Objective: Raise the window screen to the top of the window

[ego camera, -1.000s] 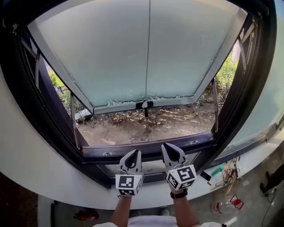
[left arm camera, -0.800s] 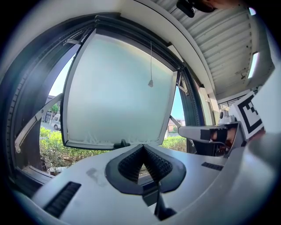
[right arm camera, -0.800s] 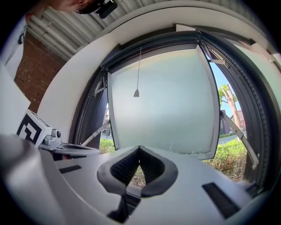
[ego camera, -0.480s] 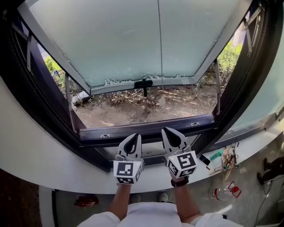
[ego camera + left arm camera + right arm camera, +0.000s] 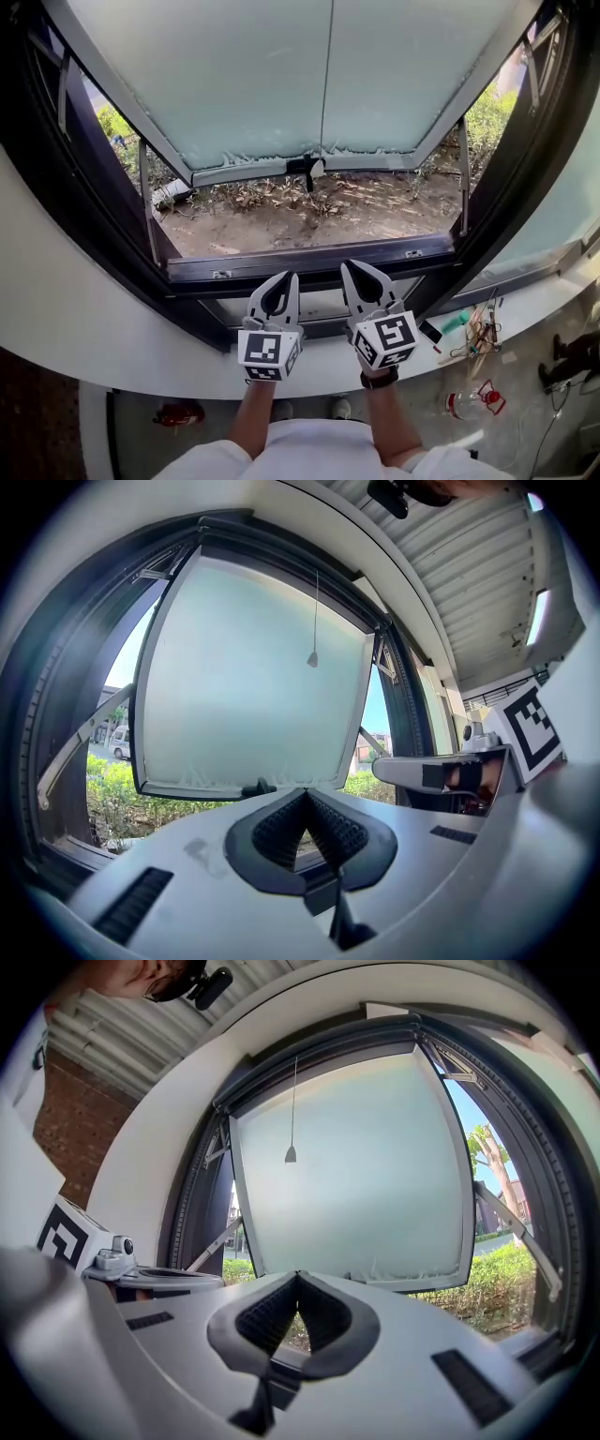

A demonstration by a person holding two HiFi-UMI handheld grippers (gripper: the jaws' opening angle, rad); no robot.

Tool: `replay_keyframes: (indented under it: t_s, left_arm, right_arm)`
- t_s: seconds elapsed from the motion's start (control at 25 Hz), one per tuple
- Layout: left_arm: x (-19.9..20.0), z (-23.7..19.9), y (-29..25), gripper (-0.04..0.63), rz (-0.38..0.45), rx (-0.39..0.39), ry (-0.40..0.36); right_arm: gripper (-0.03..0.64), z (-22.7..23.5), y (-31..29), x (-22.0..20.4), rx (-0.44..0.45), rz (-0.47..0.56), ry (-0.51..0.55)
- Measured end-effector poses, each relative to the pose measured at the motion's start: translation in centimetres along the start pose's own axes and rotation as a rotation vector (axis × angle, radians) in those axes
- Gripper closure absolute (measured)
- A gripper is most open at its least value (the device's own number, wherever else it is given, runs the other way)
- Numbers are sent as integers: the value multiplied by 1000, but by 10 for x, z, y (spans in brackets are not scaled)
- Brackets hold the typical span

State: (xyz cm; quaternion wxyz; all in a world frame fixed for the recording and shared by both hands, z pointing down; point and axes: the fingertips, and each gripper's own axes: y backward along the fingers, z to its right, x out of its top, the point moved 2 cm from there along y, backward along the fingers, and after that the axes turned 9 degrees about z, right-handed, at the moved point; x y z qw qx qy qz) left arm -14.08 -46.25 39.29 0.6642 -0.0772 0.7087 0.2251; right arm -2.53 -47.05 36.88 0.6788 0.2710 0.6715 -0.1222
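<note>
Big dark window frame (image 5: 89, 211) with the frosted pane (image 5: 234, 84) swung out at 12 o'clock; I can't spot any mesh, so my guess is the window screen ends at that dark bar (image 5: 309, 265) at 6, light and floppy, so grab the stiff bar mid-span. Thin cord (image 5: 313, 621) hangs dead centre, its top cut off; left gripper (image 5: 283, 279) at 7 and right gripper (image 5: 351, 268) at 5 are both pressed together, nothing in them.

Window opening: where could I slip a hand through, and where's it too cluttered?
Free: the gap between the lower frame rail and the swung-out frosted sash. The white ledge left of the left gripper is bare. Crowded: lower right, with a bottle and small clutter.
</note>
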Motion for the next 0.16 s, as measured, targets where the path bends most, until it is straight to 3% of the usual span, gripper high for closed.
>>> replay_keyframes:
  t_s: [0.16]
  left_arm:
    - [-1,3,1,594,-1,-3,-3]
  right_arm:
    - [615,1,1,1,1,2,-1]
